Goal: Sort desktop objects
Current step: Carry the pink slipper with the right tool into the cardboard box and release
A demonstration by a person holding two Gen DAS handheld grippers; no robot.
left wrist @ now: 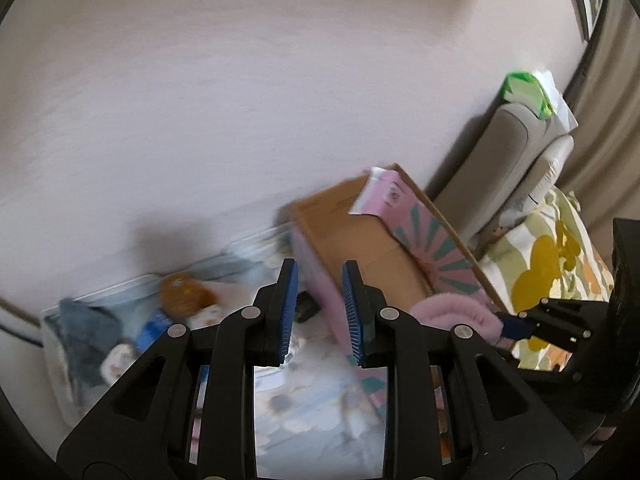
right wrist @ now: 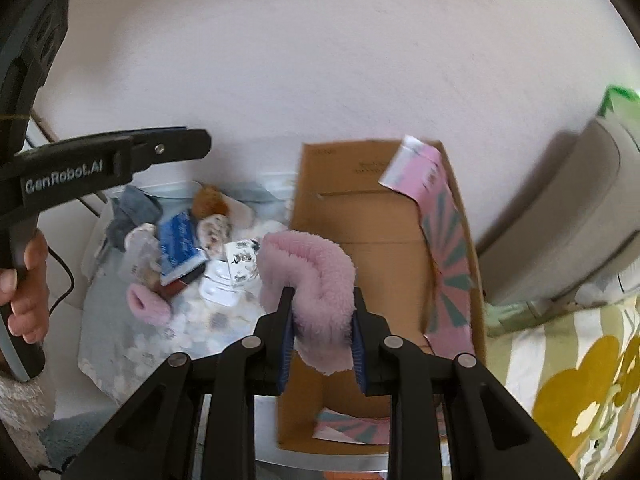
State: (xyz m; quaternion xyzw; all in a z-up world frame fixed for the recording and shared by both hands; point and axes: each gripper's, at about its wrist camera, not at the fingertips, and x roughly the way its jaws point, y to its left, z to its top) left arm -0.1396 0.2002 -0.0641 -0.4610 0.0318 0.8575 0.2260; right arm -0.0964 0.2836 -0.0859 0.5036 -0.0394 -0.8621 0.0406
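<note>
Box [right wrist: 360, 216] mouth wide open right under me, brown floor bare, plenty of room to go in. Watch the pink flap [right wrist: 416, 172] leaning in at the far right corner. Left of the box it's cluttered: blue book [right wrist: 178, 240], grey cloth [right wrist: 132, 208], small pink sock [right wrist: 148, 304], all packed close. Left gripper [right wrist: 200, 142] hangs over that pile. Grey cushion [right wrist: 580, 216] blocks the right side.

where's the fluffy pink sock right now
In the right wrist view the fluffy pink sock hangs clamped in the right gripper, over the open cardboard box.
</note>
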